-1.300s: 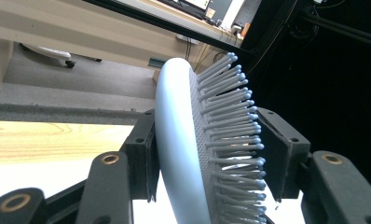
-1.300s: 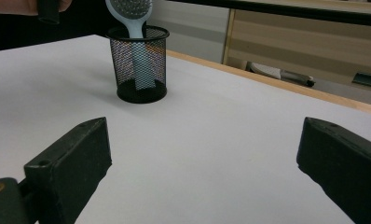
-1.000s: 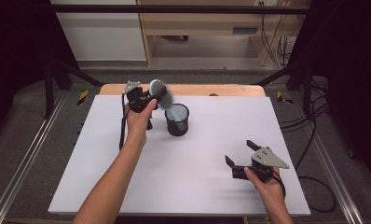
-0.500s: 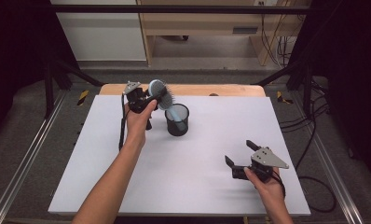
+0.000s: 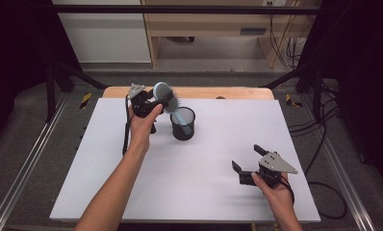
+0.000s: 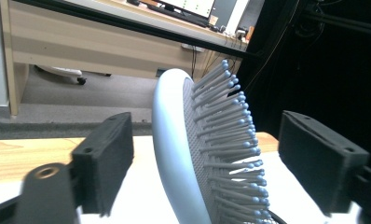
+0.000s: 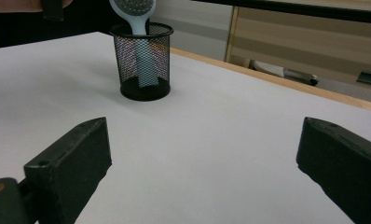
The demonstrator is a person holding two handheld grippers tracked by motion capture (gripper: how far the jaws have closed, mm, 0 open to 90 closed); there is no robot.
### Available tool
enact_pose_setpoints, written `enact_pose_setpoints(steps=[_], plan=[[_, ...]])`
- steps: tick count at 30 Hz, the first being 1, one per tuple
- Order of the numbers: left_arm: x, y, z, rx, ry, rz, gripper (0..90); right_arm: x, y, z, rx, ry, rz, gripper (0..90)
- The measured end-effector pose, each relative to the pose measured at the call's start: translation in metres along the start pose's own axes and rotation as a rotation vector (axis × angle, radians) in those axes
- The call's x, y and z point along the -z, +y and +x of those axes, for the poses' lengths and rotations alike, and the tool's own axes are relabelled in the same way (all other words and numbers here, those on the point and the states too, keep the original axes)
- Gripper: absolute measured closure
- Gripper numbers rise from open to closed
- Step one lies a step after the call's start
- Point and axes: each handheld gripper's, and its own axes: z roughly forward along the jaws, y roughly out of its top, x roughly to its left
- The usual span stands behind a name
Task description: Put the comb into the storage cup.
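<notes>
- The pale blue plastic paddle hairbrush with ball-tipped bristles (image 5: 166, 96) stands handle-down in the round black wire-mesh cup (image 5: 183, 123) at the back of the white worktop (image 5: 204, 187), leaning toward the left gripper (image 6: 200, 158).
- The left gripper's jaws have just been opening; the brush head sits between the black pads (image 6: 106, 161) with a gap on each side, so nothing pinches it now.
- Risk: the head is far wider and, I judge, heavier than the handle, and it overhangs the rim. Left free, it could tip the light cup over or swing round inside it.
- Risk: the bristles face the far pad. If the left gripper pulls away sideways rather than straight back, a pad could snag them and drag brush and cup along, perhaps toward the wooden back edge (image 5: 228, 93).
- Risk: the cup stands near that back edge, so a topple there might send the brush off the worktop.
- The right gripper (image 5: 249, 161) rests low at the near right, jaws spread and empty, well apart from the cup, too far to steady it quickly.
</notes>
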Motion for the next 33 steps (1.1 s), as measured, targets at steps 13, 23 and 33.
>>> enact_pose_setpoints(steps=[13,23,33], plan=[[0.004,-0.003,0.000,-0.006,0.001,0.040,3.3,-0.001,0.000,0.001,-0.001,0.003,0.003,3.2],[0.012,-0.008,-0.008,-0.058,0.004,0.074,2.8,-0.003,0.000,0.003,0.005,0.005,0.006,3.2],[0.031,-0.013,-0.017,-0.118,0.021,0.123,2.8,-0.006,0.001,0.008,0.013,0.010,0.011,3.2]])
